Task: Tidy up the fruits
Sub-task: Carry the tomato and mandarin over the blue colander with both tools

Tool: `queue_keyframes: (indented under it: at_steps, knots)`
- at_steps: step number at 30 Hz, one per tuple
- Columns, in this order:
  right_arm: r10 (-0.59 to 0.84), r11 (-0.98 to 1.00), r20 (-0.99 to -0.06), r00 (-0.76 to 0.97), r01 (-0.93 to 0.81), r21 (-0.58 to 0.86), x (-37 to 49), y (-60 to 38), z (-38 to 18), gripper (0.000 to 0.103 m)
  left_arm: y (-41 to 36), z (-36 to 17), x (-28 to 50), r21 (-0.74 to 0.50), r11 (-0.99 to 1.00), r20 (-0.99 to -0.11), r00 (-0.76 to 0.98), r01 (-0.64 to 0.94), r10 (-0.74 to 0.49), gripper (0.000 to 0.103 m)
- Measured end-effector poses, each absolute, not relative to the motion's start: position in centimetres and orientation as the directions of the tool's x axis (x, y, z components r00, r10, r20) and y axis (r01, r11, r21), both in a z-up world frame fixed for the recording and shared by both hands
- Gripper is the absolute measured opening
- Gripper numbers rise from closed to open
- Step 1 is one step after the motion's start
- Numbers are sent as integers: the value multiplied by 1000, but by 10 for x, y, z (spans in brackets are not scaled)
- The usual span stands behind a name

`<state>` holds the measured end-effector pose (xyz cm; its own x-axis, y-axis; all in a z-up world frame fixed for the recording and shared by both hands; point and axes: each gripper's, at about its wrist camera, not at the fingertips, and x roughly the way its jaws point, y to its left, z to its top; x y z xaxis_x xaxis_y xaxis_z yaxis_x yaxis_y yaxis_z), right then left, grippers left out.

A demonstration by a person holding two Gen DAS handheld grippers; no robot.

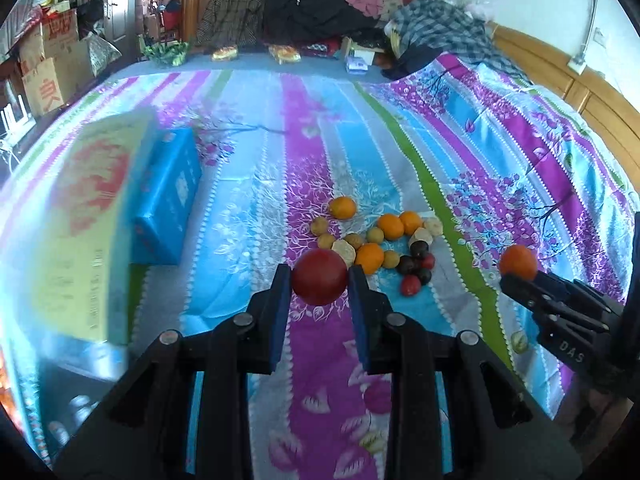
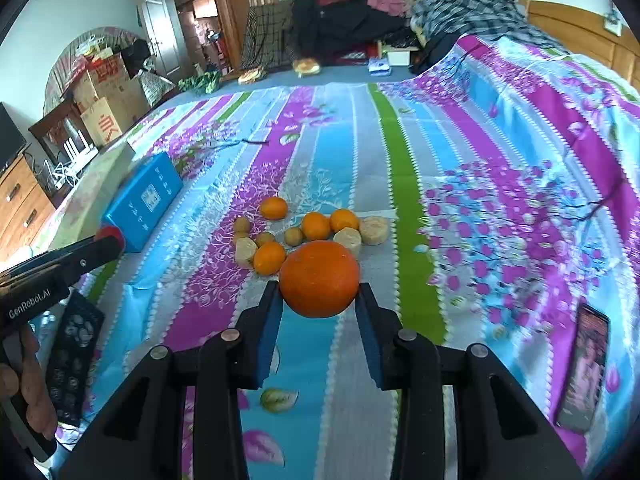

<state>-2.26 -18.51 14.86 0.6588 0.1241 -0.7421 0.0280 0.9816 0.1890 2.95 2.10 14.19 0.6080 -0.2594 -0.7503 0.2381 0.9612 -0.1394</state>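
The bed, covered with a striped floral sheet, carries all the fruit. A yellow box and a blue box lie ahead and to the left of the left gripper's fingers. These are the only containers in view, so they are judged to be the likely destination for sorted fruit.

The fruit pile lies on the sheet directly ahead of both pairs of fingers, and just beyond the left pair. It contains oranges, small yellow-brown fruits, pale pieces and dark and red small fruits.

The right gripper has its fingers clamped on an orange, which is held clear of the sheet. The left gripper has its fingers clamped on a red fruit, also raised above the sheet. Both held fruits are round and have no long axis to align.

The deciding relation is sideways: the boxes lie to the left of both grippers, and the left gripper is the nearer one. In the right wrist view, the red fruit sits just beside the blue box's near corner.

A phone lies on the sheet to the right of the right fingers. A dark remote control lies to their left.
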Motion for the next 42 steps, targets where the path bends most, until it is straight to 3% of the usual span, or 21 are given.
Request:
queue_keyframes:
  at_steps: [26, 42]
  knots:
    - [167, 983, -647, 744, -76, 166, -78, -109, 266, 40, 127, 229, -33, -147, 986, -658, 736, 82, -159, 29]
    - [355, 932, -605, 713, -320, 169, -70, 31, 314, 40, 248, 243, -66, -151, 978, -651, 759, -143, 10, 29]
